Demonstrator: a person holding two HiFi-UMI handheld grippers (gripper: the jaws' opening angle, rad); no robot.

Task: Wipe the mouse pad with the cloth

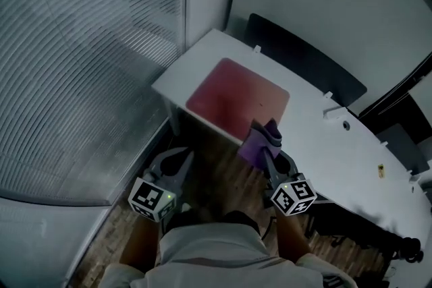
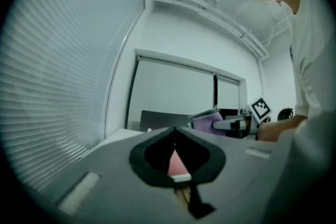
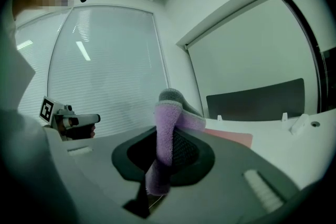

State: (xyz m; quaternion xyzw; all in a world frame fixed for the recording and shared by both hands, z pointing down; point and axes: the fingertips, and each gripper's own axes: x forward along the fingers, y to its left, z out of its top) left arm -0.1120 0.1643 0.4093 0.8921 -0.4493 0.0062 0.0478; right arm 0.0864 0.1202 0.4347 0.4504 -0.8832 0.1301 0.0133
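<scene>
The red mouse pad (image 1: 233, 94) lies flat on the near left end of the white desk (image 1: 337, 152). My right gripper (image 1: 265, 147) is shut on a purple cloth (image 1: 255, 147) that hangs at the desk's front edge, just short of the pad's near right corner. In the right gripper view the cloth (image 3: 167, 136) stands folded between the jaws of that gripper (image 3: 168, 128), with the pad (image 3: 231, 137) beyond. My left gripper (image 1: 181, 160) is shut on nothing, lower left, off the desk. Its own view shows the left gripper (image 2: 175, 131) closed, with the cloth (image 2: 207, 122) at right.
Window blinds (image 1: 81, 64) fill the left side. A dark panel (image 1: 304, 57) stands behind the desk. A small white fitting (image 1: 334, 111) and a tiny yellow item (image 1: 381, 170) sit on the desk to the right. Wooden floor (image 1: 115, 226) lies below the left gripper.
</scene>
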